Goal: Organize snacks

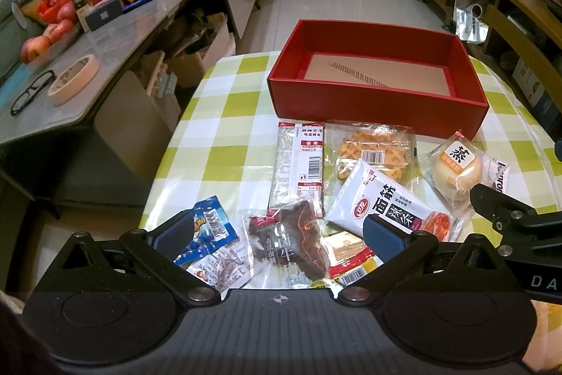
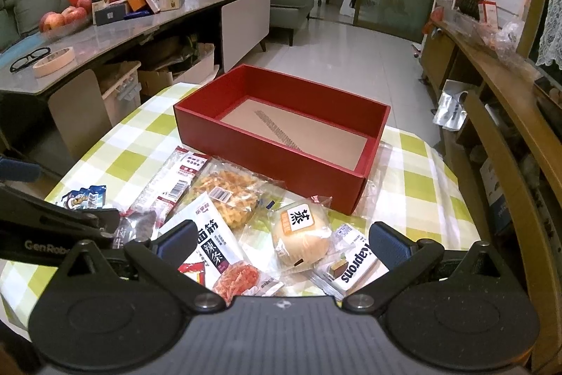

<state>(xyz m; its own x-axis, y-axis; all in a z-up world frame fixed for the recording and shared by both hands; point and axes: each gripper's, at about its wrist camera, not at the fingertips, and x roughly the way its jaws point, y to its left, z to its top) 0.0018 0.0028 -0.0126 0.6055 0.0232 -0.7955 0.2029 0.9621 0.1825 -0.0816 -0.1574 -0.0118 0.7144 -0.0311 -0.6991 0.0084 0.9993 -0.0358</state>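
An open red box (image 1: 372,104) (image 2: 267,143) with a bare cardboard floor stands at the far side of the checked table. Before it lie several snack packs: a long white bar pack (image 1: 298,164), a clear bag of golden twists (image 1: 372,153), a white spicy-strip pack (image 1: 390,202) (image 2: 214,241), a wrapped round bun (image 1: 456,167) (image 2: 302,238), a dark beef jerky pack (image 1: 298,245), a blue pack (image 1: 210,227) and a Kaprons wafer (image 2: 354,266). My left gripper (image 1: 277,234) hovers open over the jerky. My right gripper (image 2: 281,238) hovers open over the bun, holding nothing.
A grey side table (image 1: 105,44) at the left carries apples (image 1: 38,41), boxes, a tape roll (image 1: 72,78) and glasses (image 1: 31,92). Cardboard boxes sit beneath it. A wooden shelf (image 2: 498,101) runs along the right. The table's edge curves close on both sides.
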